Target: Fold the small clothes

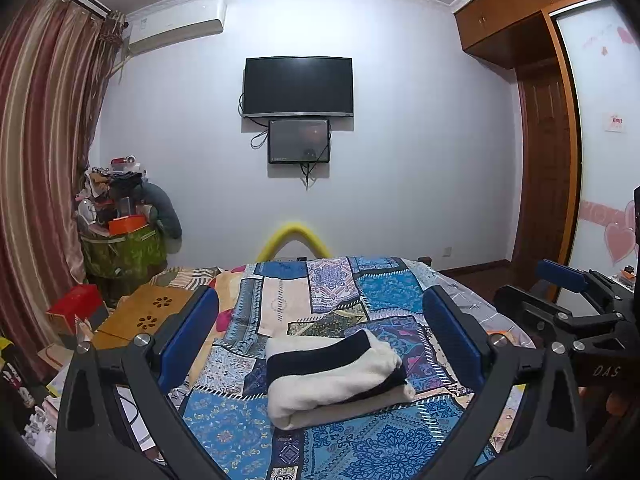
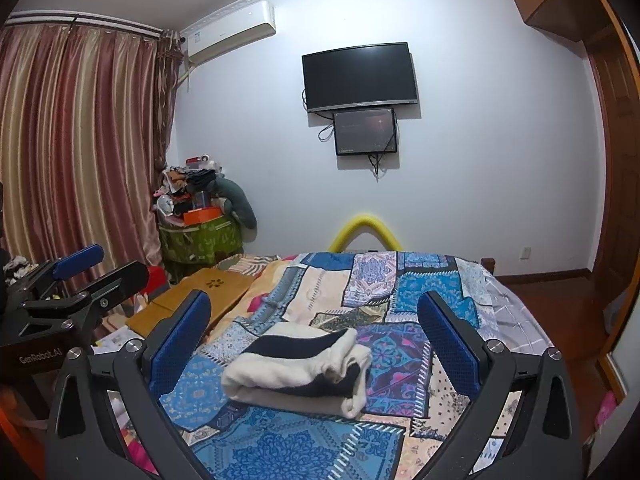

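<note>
we find the folded garment (image 1: 336,380), cream with dark navy bands, lying as a compact bundle on the patchwork bedspread (image 1: 320,292) near the front of the bed, its layers stacked and its rolled edge turned toward the cameras. it rests free on the cloth, touched by nothing. the left hand-held gripper (image 1: 320,336) stands with its blue-padded fingers (image 1: 188,336) spread wide on either side of the bundle, holding nothing. the right hand-held gripper (image 2: 316,344) is likewise fully spread, its pads (image 2: 448,340) clear of the garment, which sits between and beyond them. in the left wrist view we note the right tool's black frame at the right edge; in the right wrist view the left tool shows at the left edge. left of the bed we record a wooden lap desk (image 1: 148,312) and a red box (image 1: 76,308), and behind them a green hamper (image 1: 120,252) heaped with clutter. striped curtains (image 1: 44,152) hang at left. on the far wall we see a television (image 1: 298,86), a smaller screen (image 1: 299,141) beneath it, and an air conditioner (image 1: 176,28). a yellow foam arch (image 1: 294,240) rises past the foot of the bed, and a wooden wardrobe (image 1: 532,80) stands at right.
</note>
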